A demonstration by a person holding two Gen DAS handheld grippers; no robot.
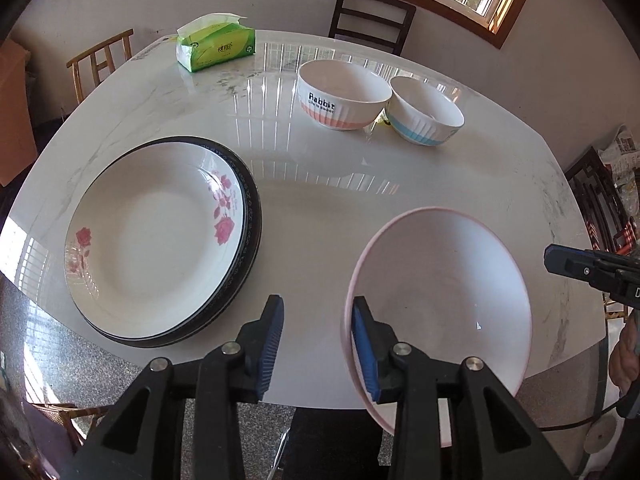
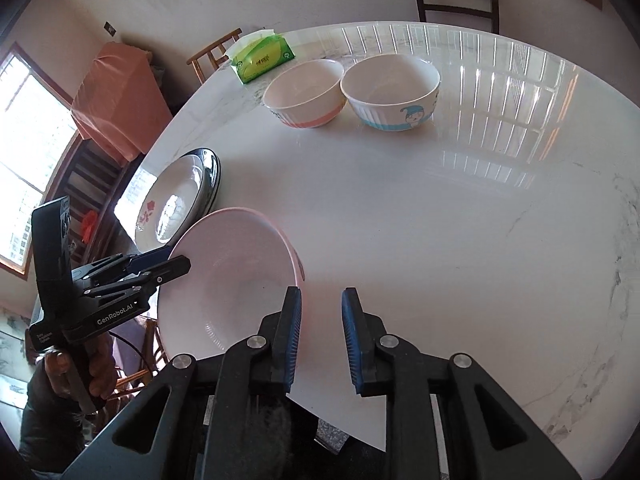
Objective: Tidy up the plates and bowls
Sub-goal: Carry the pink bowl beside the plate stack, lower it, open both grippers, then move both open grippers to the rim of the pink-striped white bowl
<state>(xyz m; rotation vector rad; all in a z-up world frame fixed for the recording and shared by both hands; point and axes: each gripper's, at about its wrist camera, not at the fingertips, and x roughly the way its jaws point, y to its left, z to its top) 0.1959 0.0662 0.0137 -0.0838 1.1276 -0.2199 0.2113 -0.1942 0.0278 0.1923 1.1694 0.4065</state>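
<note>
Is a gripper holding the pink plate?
Not gripped yet. The left gripper straddles the pink plate's rim, fingers apart; the right gripper is open beside it.

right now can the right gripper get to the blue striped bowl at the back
Probably yes. The right gripper is open and holds nothing, and bare table lies between it and the blue striped bowl. The pink-rimmed plate sits off to its left.
</note>
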